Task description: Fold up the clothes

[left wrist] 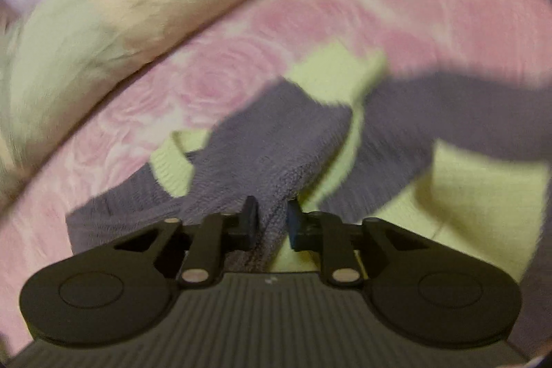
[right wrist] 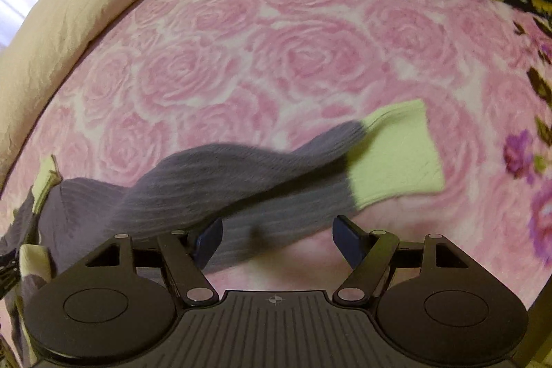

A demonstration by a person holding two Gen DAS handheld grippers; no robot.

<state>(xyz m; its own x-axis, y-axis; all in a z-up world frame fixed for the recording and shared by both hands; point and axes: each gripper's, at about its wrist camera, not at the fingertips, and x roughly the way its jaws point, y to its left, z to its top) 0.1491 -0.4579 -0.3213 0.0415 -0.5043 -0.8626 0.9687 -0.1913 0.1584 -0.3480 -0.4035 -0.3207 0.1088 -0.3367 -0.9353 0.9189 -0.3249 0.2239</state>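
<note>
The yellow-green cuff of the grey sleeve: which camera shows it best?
The right wrist view: the cuff lies whole and flat on the pink blanket. The left wrist view shows only blurred yellow-green patches.

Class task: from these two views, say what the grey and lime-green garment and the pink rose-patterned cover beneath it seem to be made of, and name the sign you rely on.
Grey and lime-green garment: looks like a soft ribbed knit, matte; fine parallel ribs run along the grey sleeve and the lime cuff.
Pink rose-patterned cover: probably plush fleece; the roses look raised, with a soft sheen, though blur leaves this open.
</note>
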